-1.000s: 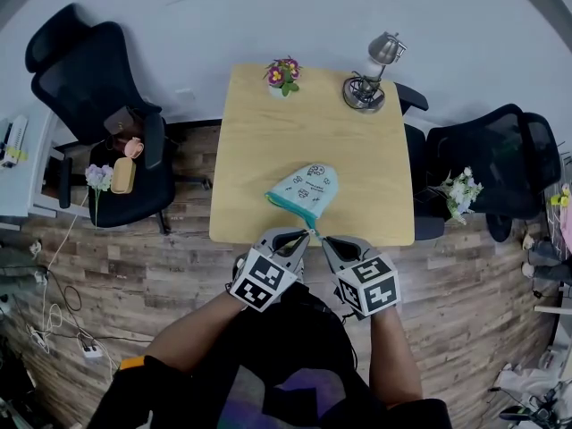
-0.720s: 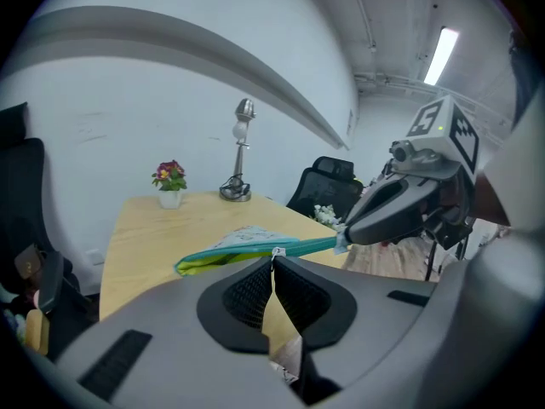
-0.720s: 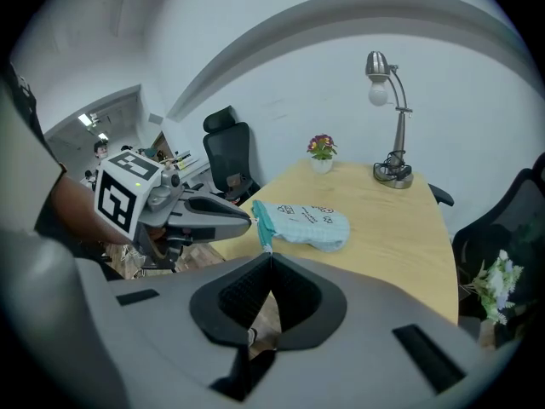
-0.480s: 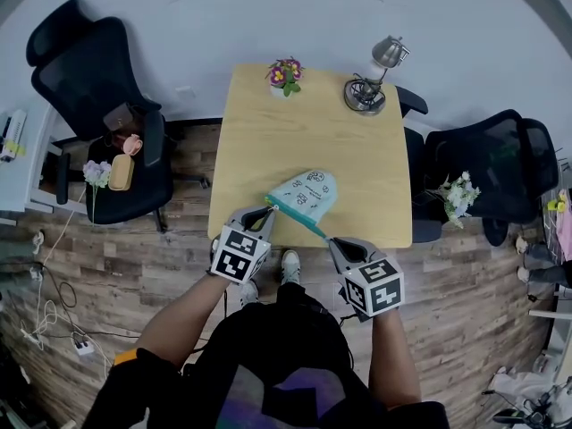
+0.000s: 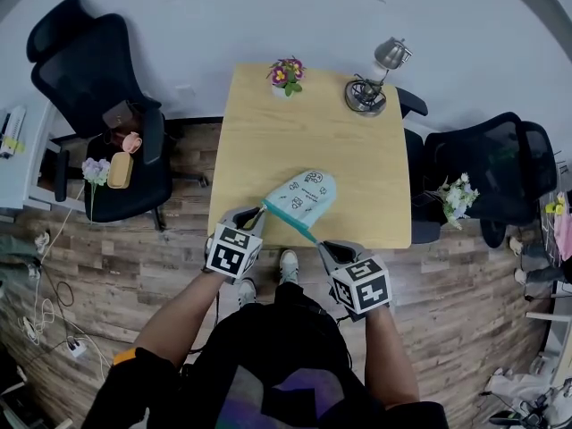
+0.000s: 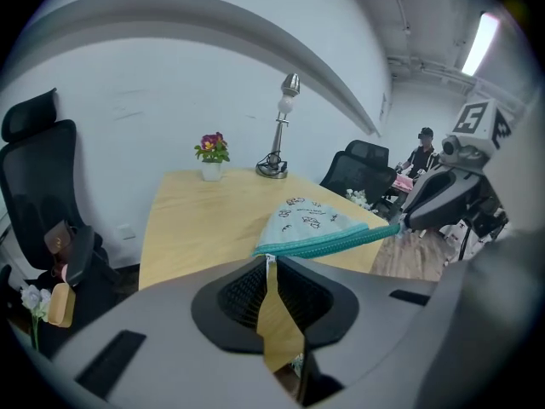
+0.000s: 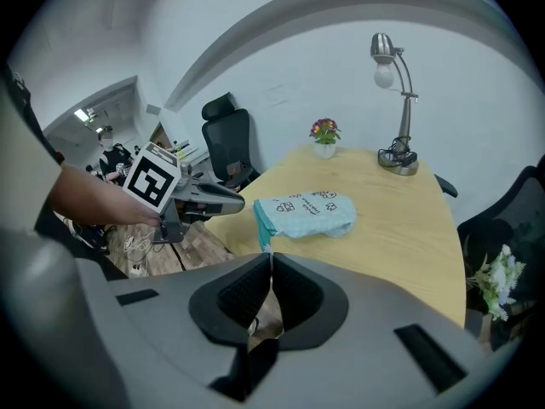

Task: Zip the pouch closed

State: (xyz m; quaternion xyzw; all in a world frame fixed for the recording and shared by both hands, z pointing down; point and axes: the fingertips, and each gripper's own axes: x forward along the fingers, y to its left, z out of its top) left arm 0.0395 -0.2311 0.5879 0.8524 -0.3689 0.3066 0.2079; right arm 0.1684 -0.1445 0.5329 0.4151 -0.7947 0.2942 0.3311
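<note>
A pale teal printed pouch (image 5: 304, 191) lies near the front edge of the wooden table (image 5: 295, 132). Its dark teal zip edge (image 5: 290, 221) is stretched taut between my two grippers. My left gripper (image 5: 256, 214) is shut on the small white zip pull (image 6: 269, 263) at the pouch's left corner. Off the table's front edge, my right gripper (image 5: 323, 245) is shut on the other end of the zip. In the left gripper view the pouch (image 6: 310, 220) runs out to the right gripper (image 6: 433, 206). The right gripper view has the pouch (image 7: 305, 214) ahead and the left gripper (image 7: 207, 198) beside it.
A small pot of flowers (image 5: 284, 72) and a desk lamp (image 5: 370, 86) stand at the table's far edge. Black office chairs sit to the left (image 5: 94, 88) and right (image 5: 500, 164). A person (image 6: 421, 149) is far off in the room.
My left gripper has moved left along the zip edge, away from the right gripper. The zip now stretches between them. The right gripper has barely shifted.
</note>
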